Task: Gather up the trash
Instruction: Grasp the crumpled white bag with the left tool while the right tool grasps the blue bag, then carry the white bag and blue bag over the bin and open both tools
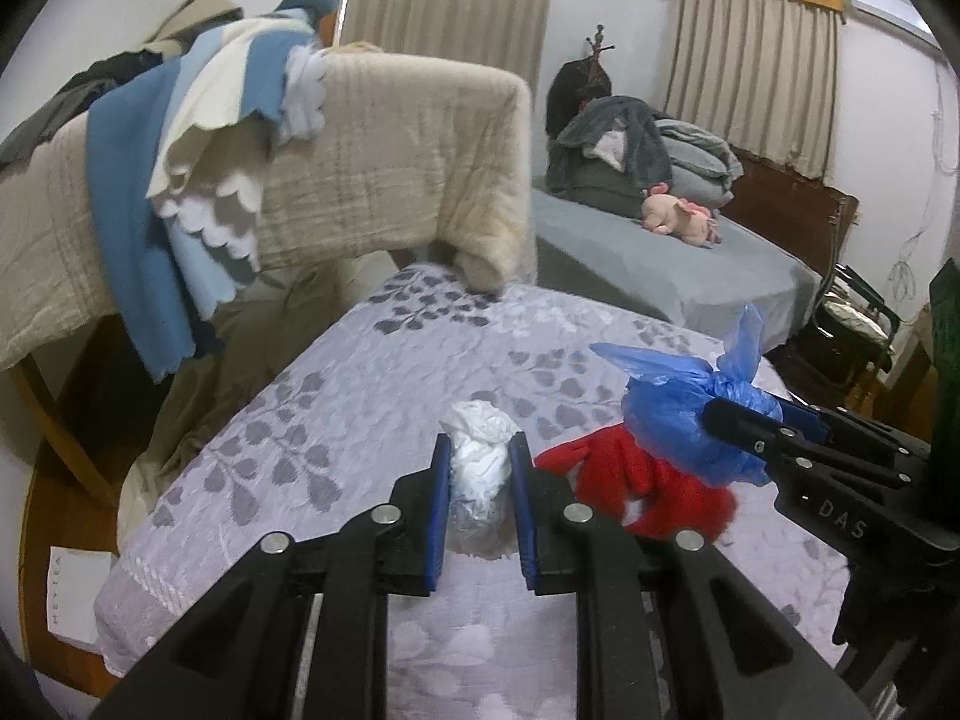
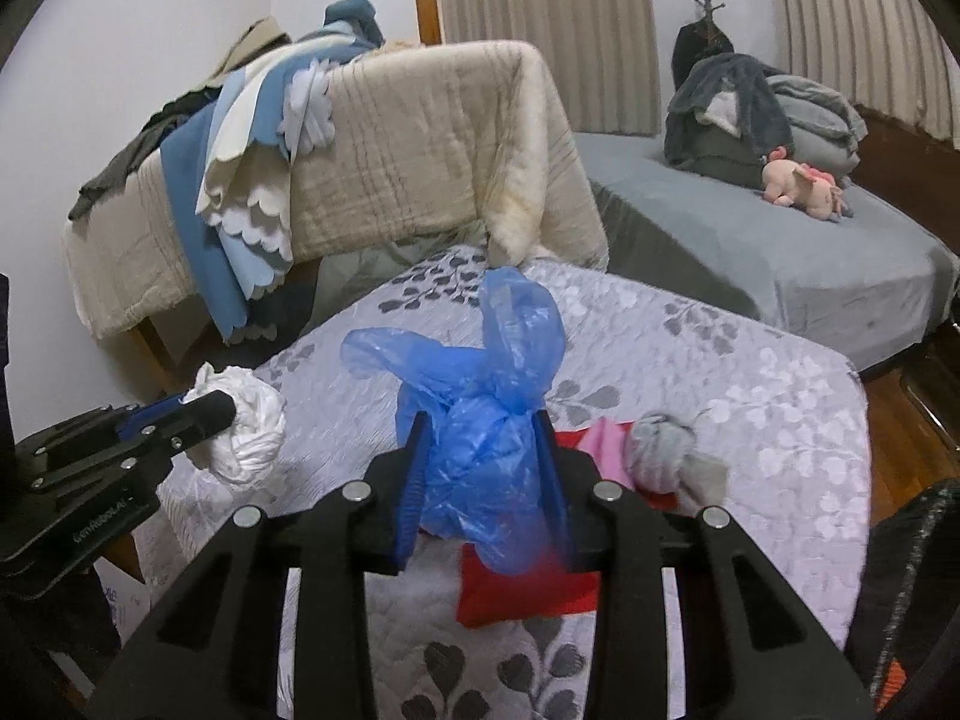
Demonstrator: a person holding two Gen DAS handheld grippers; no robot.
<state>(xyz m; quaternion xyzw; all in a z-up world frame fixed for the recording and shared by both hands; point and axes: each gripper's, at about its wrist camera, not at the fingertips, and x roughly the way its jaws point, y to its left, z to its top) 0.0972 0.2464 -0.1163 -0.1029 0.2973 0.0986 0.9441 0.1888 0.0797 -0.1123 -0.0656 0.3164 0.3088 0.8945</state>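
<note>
The left hand-held gripper (image 1: 480, 450) was clenched on a white crumpled bag (image 1: 477, 468), and the right hand-held gripper (image 2: 483, 456) gripped a knotted blue plastic bag (image 2: 480, 420), both raised above the leaf-patterned bed (image 1: 390, 372), near red cloth (image 1: 636, 486).

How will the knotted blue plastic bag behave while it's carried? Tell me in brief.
The blue plastic bag is probably light and soft: it bulges and crumples between the right gripper jaws. Its loose knotted ends flop upward, so expect them to sway. The thin, glossy film could slip if the grip loosens.
</note>
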